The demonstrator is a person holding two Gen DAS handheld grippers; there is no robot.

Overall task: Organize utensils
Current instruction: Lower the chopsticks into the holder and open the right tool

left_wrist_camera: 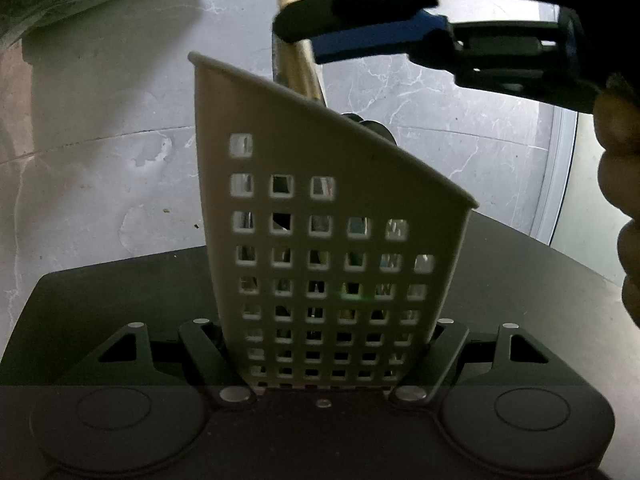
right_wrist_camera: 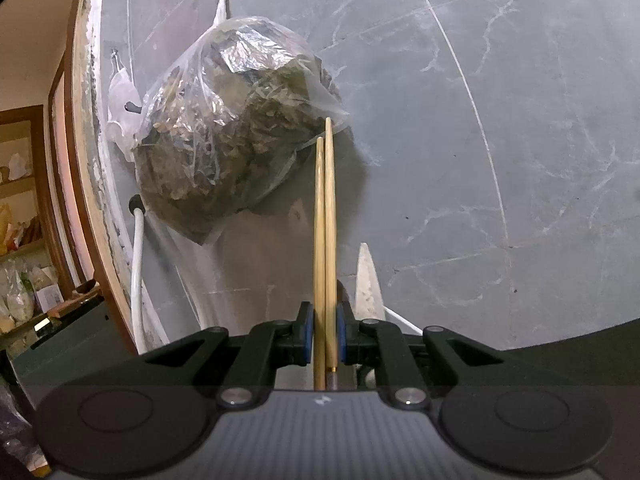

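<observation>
A clear bag (right_wrist_camera: 236,120) of dried leaves was hung on the grey marble wall (right_wrist_camera: 520,140), left of the chopsticks (right_wrist_camera: 325,240). The white holder (left_wrist_camera: 320,240) was stood on a dark table (left_wrist_camera: 120,300), clamped by the left gripper (left_wrist_camera: 328,364). Above the holder, the chopsticks were gripped by the right gripper (right_wrist_camera: 325,332).

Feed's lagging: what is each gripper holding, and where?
Left gripper: white utensil holder, near its base. Right gripper: pair of chopsticks, near their thick ends.
</observation>
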